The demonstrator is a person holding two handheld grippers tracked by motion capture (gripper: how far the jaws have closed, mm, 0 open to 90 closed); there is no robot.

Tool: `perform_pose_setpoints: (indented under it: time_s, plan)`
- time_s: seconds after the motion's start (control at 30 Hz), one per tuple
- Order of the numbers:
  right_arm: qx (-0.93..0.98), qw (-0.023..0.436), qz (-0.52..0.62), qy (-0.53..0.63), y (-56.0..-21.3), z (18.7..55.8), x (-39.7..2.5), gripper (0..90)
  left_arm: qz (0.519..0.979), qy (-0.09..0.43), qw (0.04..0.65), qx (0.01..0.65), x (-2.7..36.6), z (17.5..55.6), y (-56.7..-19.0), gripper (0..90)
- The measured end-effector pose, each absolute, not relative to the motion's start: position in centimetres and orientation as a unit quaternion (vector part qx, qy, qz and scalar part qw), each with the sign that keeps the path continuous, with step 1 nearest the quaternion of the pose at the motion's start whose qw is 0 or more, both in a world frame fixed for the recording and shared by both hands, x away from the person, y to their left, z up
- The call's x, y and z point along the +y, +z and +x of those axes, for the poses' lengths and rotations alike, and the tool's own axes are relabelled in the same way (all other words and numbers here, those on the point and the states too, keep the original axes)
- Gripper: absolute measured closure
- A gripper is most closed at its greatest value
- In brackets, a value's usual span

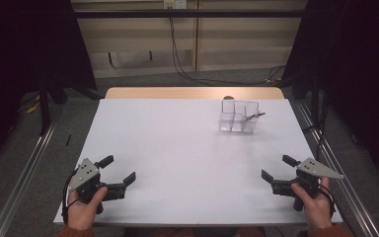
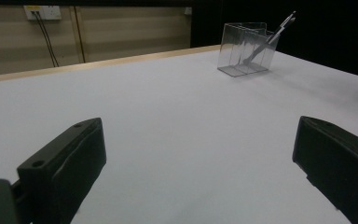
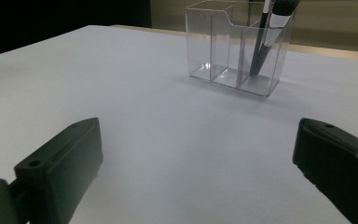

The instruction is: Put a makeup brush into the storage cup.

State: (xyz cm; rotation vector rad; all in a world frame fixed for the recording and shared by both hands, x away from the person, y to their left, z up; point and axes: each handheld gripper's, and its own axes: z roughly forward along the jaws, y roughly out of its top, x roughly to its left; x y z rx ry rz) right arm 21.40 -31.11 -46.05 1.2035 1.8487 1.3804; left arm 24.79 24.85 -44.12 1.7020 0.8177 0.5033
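A clear plastic organiser with several compartments stands on the white table, right of centre toward the far side. A dark pen or brush leans in its right compartment, tip sticking out past the rim. In the left gripper view the organiser sits far ahead to the right with the pen leaning in it. The right gripper view has the organiser closer, with two dark slim tools in one compartment. My left gripper rests open at the near left. My right gripper is open at the near right. Both hold nothing.
The table's wooden far edge borders grey floor with cables. Metal rails run along both sides of the table. Dark curtains hang at left and right.
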Motion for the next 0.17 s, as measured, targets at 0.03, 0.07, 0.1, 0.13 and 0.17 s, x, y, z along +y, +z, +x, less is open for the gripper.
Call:
perform_pose_setpoints:
  time_s: [0.03,0.07,0.1,0.13,0.17]
  plan:
    - [0.685,0.267,0.445,0.511,-46.03,21.38,-31.05,1.4,0.722,0.214,0.559,0.347,24.85,24.78,-44.12,2.6]
    - [0.685,0.267,0.444,0.512,-46.03,21.37,-31.02,1.4,0.722,0.213,0.56,0.347,24.86,24.8,-44.15,2.6]
    - [0.686,0.268,0.443,0.511,-46.03,21.4,-31.02,1.4,0.721,0.213,0.56,0.349,24.87,24.81,-44.16,2.6]
    - [0.685,0.267,0.445,0.511,-46.04,21.41,-31.02,1.4,0.721,0.213,0.559,0.35,24.88,24.82,-44.18,2.6]
    - [0.685,0.267,0.445,0.511,-46.05,21.44,-31.05,1.4,0.72,0.212,0.56,0.351,24.88,24.82,-44.2,2.6]
